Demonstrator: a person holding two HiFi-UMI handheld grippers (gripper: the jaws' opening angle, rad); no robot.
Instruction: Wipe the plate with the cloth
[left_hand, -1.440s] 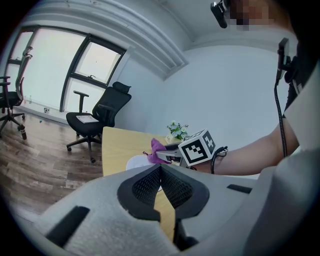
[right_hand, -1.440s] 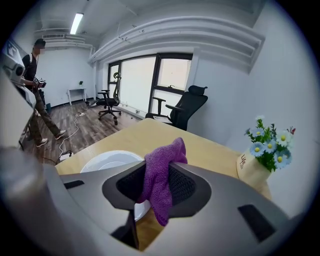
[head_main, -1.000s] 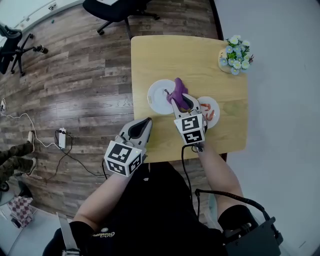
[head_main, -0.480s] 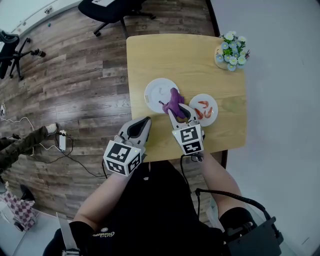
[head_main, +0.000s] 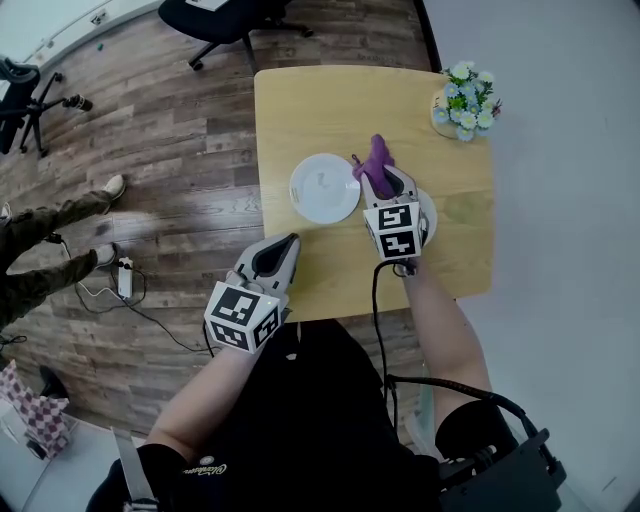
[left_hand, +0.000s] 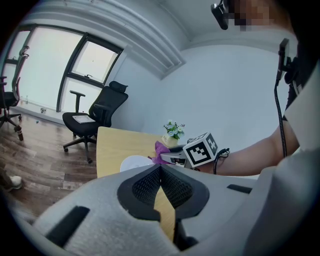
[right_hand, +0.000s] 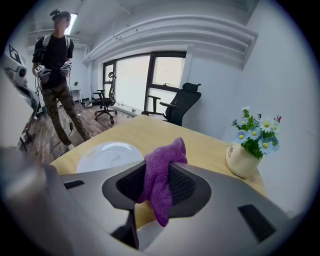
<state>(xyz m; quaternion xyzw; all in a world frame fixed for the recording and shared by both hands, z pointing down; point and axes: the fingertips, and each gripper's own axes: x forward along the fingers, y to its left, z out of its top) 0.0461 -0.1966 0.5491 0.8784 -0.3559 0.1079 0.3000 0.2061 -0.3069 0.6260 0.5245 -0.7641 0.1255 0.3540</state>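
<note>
1. Since half a second ago, our right gripper (head_main: 388, 185) has carried the cloth (head_main: 376, 160) off the plate's right edge. It has gone up and to the right, toward the vase (head_main: 463, 103).
2. Our right gripper's jaws are clamped on the cloth at its middle. One fold stands above the pads and a tail hangs below them.
3. The plate (head_main: 322, 187) lies bare on the table (head_main: 330, 100), just left of the cloth. The two are apart now.
4. Our left gripper (head_main: 284, 248) hangs off the table's near edge, well away from the plate. Its jaws are closed together with nothing between them.
5. We judge that a wiping stroke has just ended, or that the cloth is being lifted for another one.
6. To wipe well, we should bring the cloth back over the plate and lower it until the hanging tail lies flat on the surface. Then we should sweep in arcs from rim to rim, pressing lightly.
7. Nothing steadies the plate, so a hard push may slide it toward the table's left edge. We could rest our left gripper against the rim to hold it.
8. We should keep the jaws tight, because the cloth is held by only a narrow pinch.
</note>
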